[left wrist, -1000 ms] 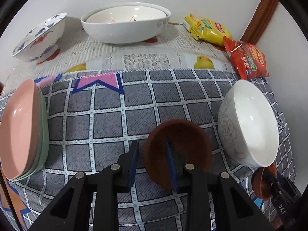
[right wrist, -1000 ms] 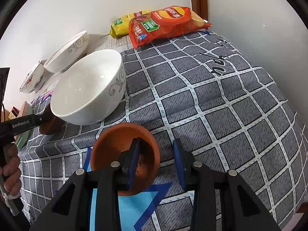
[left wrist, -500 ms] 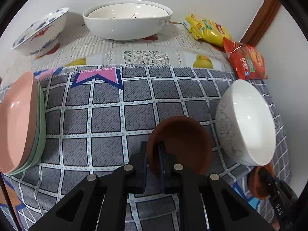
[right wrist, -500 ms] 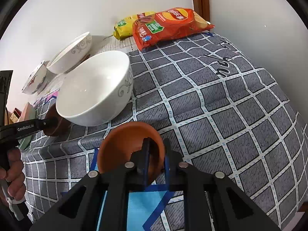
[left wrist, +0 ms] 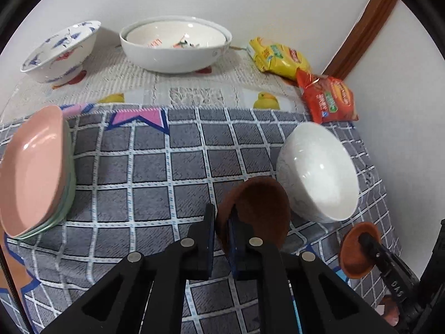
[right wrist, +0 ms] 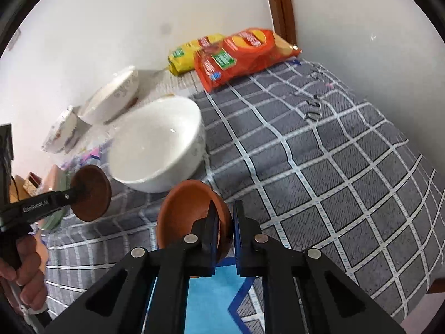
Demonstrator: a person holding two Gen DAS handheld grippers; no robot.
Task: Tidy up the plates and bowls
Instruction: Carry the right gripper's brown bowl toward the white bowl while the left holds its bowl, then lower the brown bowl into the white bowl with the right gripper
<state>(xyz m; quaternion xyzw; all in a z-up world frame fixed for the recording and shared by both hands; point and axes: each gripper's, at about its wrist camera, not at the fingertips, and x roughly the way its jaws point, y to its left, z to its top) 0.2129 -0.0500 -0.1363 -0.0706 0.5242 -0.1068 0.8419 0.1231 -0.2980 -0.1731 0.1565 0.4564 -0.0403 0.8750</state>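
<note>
**Both grippers pinching small brown bowls above the checked cloth**

Your left gripper [left wrist: 221,231] has its jaws pinched on the rim of a dark brown bowl [left wrist: 258,211], one finger inside and one outside. In the right wrist view that bowl [right wrist: 91,193] sits tilted, clear of the cloth. Your right gripper [right wrist: 224,228] is clamped the same way on the wall of a lighter terracotta bowl [right wrist: 183,211], which the left wrist view shows low at the right edge [left wrist: 357,250].

Just beyond both held bowls, the plain white bowl [left wrist: 319,172] rests on the grey checked cloth [left wrist: 172,167], near the dark brown bowl's rim. To your left, a stack of pink and green plates [left wrist: 33,167] lies on the same cloth.

Farther back, on the pale lace cloth [left wrist: 194,94], stand a blue-patterned bowl [left wrist: 61,53] and two wide white bowls nested together [left wrist: 175,47]. A yellow snack bag [left wrist: 278,57] and a red snack bag [left wrist: 328,101] lie by the wall corner.
</note>
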